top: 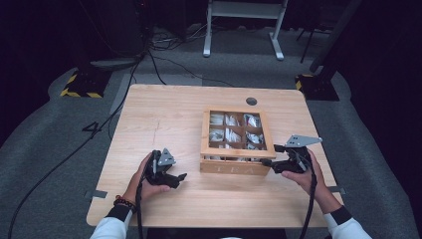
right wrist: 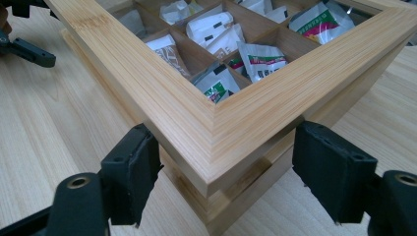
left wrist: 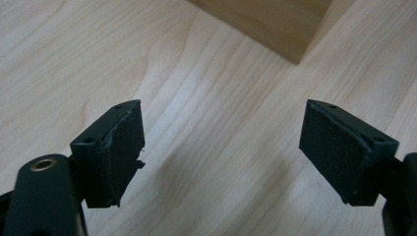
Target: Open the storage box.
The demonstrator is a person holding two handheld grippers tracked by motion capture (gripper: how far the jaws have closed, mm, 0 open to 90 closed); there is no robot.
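A wooden tea box (top: 236, 168) with a framed window lid stands right of the table's middle. Its compartments hold several tea bags (right wrist: 260, 61). My right gripper (top: 271, 155) is at the box's front right corner. In the right gripper view the right gripper (right wrist: 226, 172) is open, with one jaw on each side of that corner of the box (right wrist: 196, 113) and neither pad touching the wood. My left gripper (top: 180, 179) rests low over bare table, left of the box's front. The left gripper (left wrist: 221, 147) is open and holds nothing. One box corner (left wrist: 268, 22) lies ahead of it.
The light wooden table (top: 164, 114) has a round cable hole (top: 251, 101) behind the box. Bare tabletop spreads left of the box. Cables (top: 59, 164) run over the grey floor at the left. A white desk frame (top: 244, 15) stands beyond the table.
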